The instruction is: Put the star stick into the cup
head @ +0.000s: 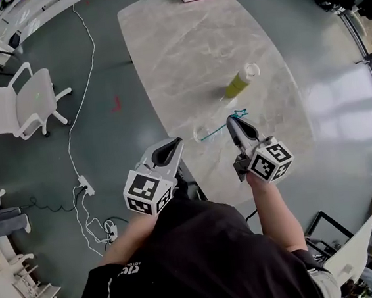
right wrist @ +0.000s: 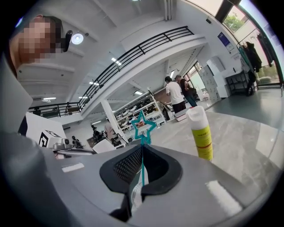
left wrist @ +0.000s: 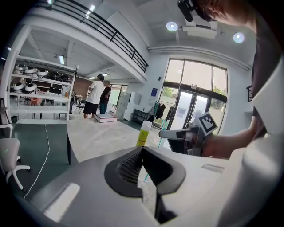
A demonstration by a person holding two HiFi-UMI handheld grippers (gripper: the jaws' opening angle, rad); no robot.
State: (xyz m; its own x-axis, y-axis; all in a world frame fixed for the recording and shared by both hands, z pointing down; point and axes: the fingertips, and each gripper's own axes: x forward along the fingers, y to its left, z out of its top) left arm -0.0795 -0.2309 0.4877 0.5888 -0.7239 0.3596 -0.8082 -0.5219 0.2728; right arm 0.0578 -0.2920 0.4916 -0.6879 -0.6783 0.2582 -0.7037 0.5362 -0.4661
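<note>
1. The right gripper [right wrist: 142, 150] is clamped on the star stick [right wrist: 142, 141], with the star above its jaws.
2. The stick's lower end reaches the clear cup [head: 201, 135] near the table's [head: 182, 46] left edge.
3. The left gripper [left wrist: 142, 150] has its jaws together with nothing between them.

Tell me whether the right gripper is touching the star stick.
Touching. The right gripper view shows the right gripper with its jaws closed on the teal stem of the star stick, and the star poking out just beyond their tips.
</note>
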